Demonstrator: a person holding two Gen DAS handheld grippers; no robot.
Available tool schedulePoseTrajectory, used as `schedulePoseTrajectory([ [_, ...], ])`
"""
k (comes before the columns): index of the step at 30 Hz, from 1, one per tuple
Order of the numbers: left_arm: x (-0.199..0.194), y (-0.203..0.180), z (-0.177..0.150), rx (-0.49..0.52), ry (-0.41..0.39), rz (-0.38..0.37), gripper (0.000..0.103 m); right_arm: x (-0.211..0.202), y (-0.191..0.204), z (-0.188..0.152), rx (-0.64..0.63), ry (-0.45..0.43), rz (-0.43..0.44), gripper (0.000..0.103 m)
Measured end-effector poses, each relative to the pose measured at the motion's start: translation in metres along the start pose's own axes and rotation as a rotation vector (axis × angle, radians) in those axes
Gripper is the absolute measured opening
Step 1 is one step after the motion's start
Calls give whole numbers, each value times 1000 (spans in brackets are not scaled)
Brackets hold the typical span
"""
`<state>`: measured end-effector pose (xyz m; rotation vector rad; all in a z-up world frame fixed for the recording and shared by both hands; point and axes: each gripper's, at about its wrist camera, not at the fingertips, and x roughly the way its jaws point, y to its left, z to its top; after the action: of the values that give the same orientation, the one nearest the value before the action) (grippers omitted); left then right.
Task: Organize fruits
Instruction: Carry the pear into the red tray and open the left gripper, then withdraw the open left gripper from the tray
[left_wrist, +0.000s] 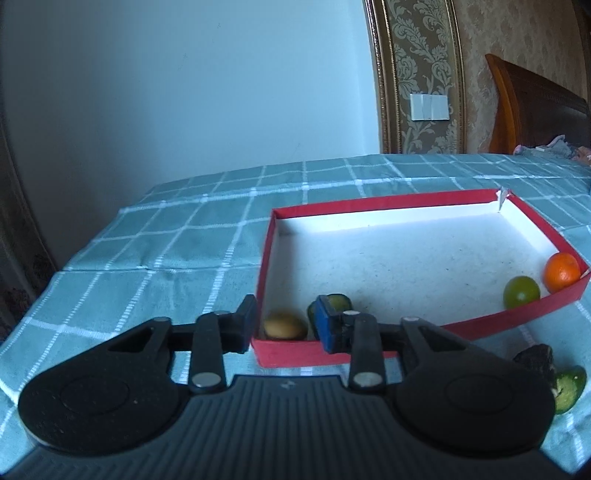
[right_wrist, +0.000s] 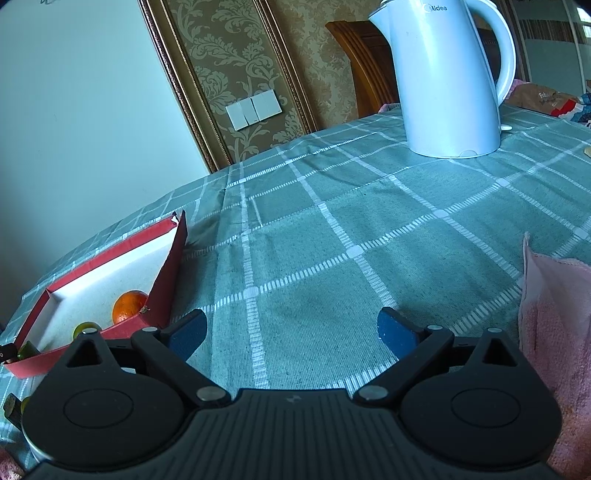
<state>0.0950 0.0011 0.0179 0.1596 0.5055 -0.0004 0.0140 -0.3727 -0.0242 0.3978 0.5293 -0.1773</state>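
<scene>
A shallow red box (left_wrist: 369, 203) with a white floor lies on the checked tablecloth. In its near left corner rests a tan oval fruit (left_wrist: 284, 325), with a green piece (left_wrist: 338, 301) beside it. My left gripper (left_wrist: 286, 306) stands open just over that corner; the tan fruit shows between the fingers, and the pads do not touch it. A green round fruit (left_wrist: 521, 291) and an orange (left_wrist: 562, 270) sit in the box's near right corner. My right gripper (right_wrist: 291, 332) is open and holds nothing, over bare cloth right of the box (right_wrist: 162, 280).
A dark lump (left_wrist: 535, 360) and a green slice (left_wrist: 570, 387) lie on the cloth outside the box, at its near right. A white kettle (right_wrist: 450, 81) stands at the far right, and a pink cloth (right_wrist: 554, 332) lies by the right gripper. A wall is close behind.
</scene>
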Motion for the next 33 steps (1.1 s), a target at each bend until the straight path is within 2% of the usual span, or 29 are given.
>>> schedulePoseTrajectory([
  [1, -1, 0, -1, -3, -4, 2, 43, 0, 0, 0, 0, 0, 0, 100],
  [2, -3, 1, -1, -8, -6, -1, 45, 0, 0, 0, 1, 0, 0, 100],
  [6, -20, 2, -5, -40, -17, -18, 46, 1, 1, 0, 4, -2, 3, 100],
  [7, -28, 1, -7, -46, -28, -29, 52, 0, 0, 0, 3, -1, 2, 100],
  [8, -36, 0, -10, -54, -42, -43, 65, 0, 0, 0, 4, -1, 2, 100],
  [11, -64, -4, -21, -71, -94, -69, 93, 0, 0, 0, 3, -1, 2, 100],
  [12, -74, -6, -25, -71, -113, -81, 95, 1, 0, 0, 3, -1, 3, 100],
  [16, -97, -15, -41, -57, -123, -114, 103, 0, -1, 0, 3, -1, 3, 100],
  [21, -103, -28, -58, -1, -102, -139, 103, -1, 0, 0, 4, -2, 3, 100],
  [23, -100, -32, -63, 5, -70, -147, 103, -1, -1, 0, 5, -2, 3, 100],
  [28, -81, -32, -67, -16, 14, -147, 103, -1, -1, 0, 6, -3, 4, 100],
  [33, -64, -19, -61, -101, 64, -122, 103, -1, -1, 0, 5, -3, 4, 100],
])
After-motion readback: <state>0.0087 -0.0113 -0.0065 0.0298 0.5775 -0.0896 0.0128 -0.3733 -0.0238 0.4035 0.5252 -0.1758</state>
